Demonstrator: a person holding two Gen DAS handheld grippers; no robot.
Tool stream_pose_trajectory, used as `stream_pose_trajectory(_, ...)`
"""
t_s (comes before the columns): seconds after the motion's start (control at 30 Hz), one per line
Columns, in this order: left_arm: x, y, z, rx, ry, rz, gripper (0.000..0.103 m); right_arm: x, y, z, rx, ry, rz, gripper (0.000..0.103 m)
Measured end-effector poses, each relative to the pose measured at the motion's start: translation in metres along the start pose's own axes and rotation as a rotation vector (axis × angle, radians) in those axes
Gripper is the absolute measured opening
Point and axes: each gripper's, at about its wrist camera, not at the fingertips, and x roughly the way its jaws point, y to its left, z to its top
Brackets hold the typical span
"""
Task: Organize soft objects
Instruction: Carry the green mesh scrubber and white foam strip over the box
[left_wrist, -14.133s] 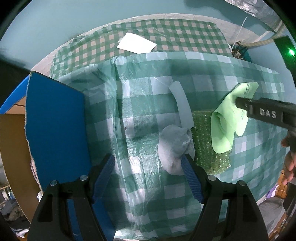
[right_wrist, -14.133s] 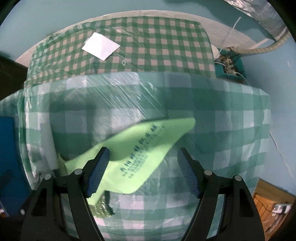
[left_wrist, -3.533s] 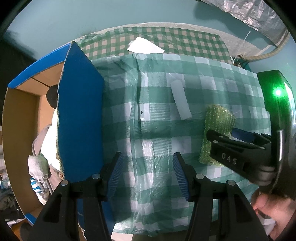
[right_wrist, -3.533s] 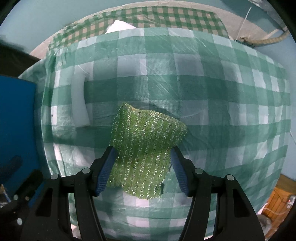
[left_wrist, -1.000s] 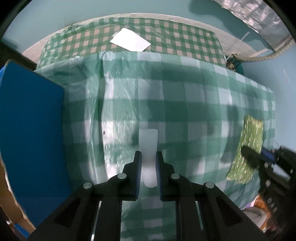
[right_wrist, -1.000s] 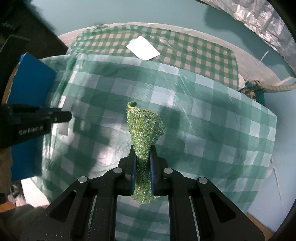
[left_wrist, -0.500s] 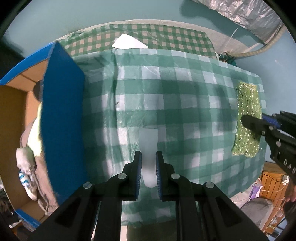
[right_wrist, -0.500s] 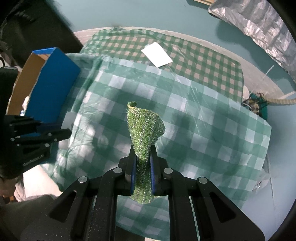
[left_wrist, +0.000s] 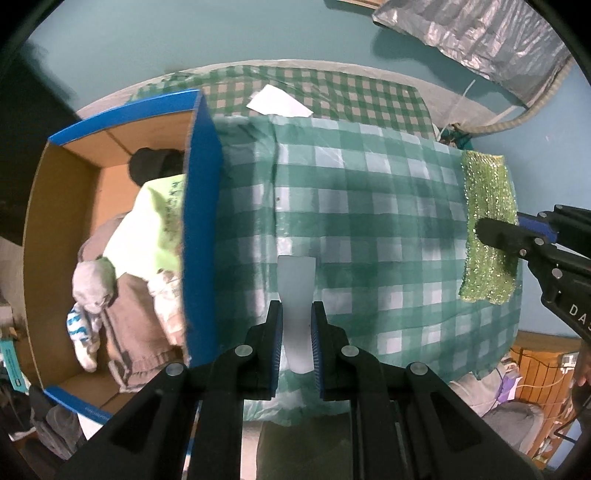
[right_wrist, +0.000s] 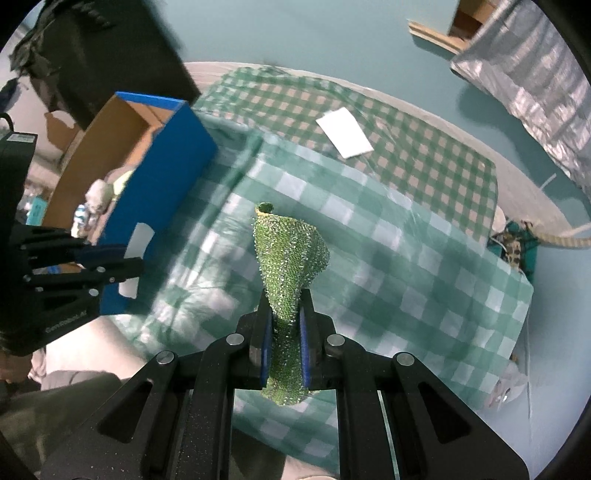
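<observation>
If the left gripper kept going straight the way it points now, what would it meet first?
Probably the checked tablecloth: the left gripper, shut on the white strip, points at it, with the blue cardboard box just off to its left. Depth is unclear.

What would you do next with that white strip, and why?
Probably carry the left tool sideways over the blue box and let go there. It is shut on the white foam strip, held above the checked cloth, and the box beside it already holds soft things like the light green cloth. The right tool grips the glittery green cloth.
</observation>
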Motion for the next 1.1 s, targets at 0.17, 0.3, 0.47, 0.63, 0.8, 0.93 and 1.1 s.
stream_pose_trajectory(0.17, -0.014, 0.019, -0.011, -0.054, -0.022, 0.004, 0.014, -0.008, 0.024, 0.01, -0.056, -0.019, 0.009, 0.01)
stream_pose_trajectory(0.3, -0.023, 0.036, -0.02, -0.082, -0.036, 0.019, 0.014, -0.012, 0.046, 0.02, -0.098, -0.03, 0.028, 0.01)
stream_pose_trajectory(0.47, -0.035, 0.06, -0.027, -0.115, -0.058, 0.036, 0.014, -0.014, 0.073, 0.031, -0.151, -0.039, 0.047, 0.01)
stream_pose_trajectory(0.63, -0.042, 0.084, -0.032, -0.158, -0.069, 0.06, 0.014, -0.011, 0.098, 0.045, -0.201, -0.044, 0.063, 0.01)
stream_pose_trajectory(0.8, -0.048, 0.109, -0.038, -0.195, -0.079, 0.077, 0.014, -0.006, 0.121, 0.056, -0.241, -0.041, 0.078, 0.01)
stream_pose_trajectory(0.93, -0.052, 0.126, -0.041, -0.223, -0.083, 0.09, 0.015, 0.002, 0.138, 0.067, -0.269, -0.036, 0.091, 0.01)
stream_pose_trajectory(1.1, -0.055, 0.147, -0.043, -0.247, -0.086, 0.105, 0.015, 0.013, 0.161, 0.078, -0.305, -0.029, 0.105, 0.01)
